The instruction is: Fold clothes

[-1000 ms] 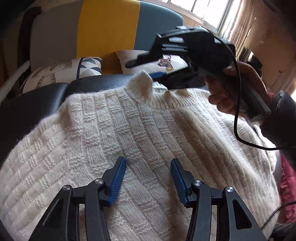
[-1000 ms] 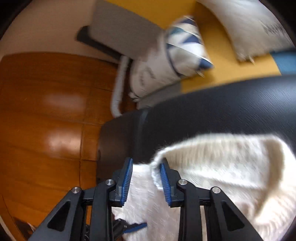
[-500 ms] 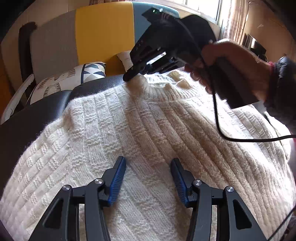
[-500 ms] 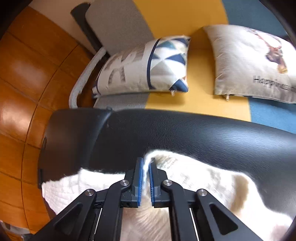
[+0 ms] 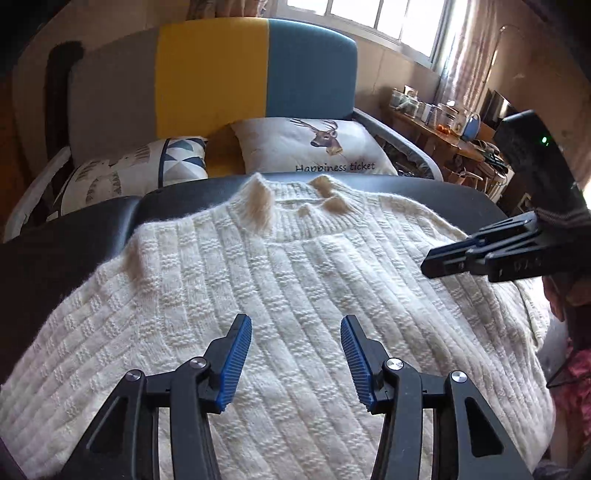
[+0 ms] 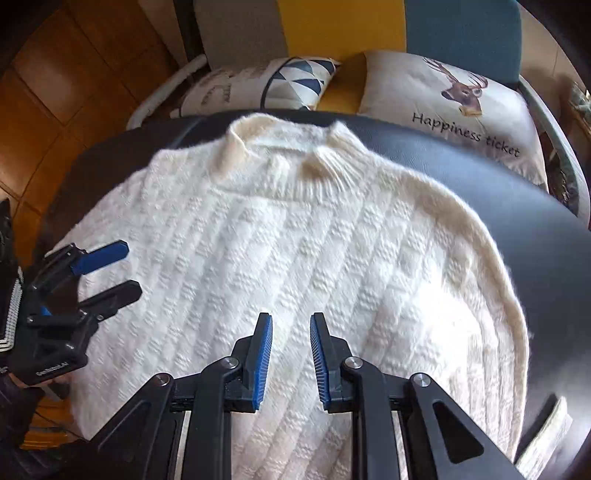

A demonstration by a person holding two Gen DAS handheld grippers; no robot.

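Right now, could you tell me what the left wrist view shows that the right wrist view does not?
Only the left wrist view shows the window and the cluttered wooden side table. Only the right wrist view shows the orange wood floor. Both show the cream knit sweater lying flat on the black surface, the deer cushion, the triangle-pattern cushion, and both tongs open above the sweater: left tongs, right tongs.
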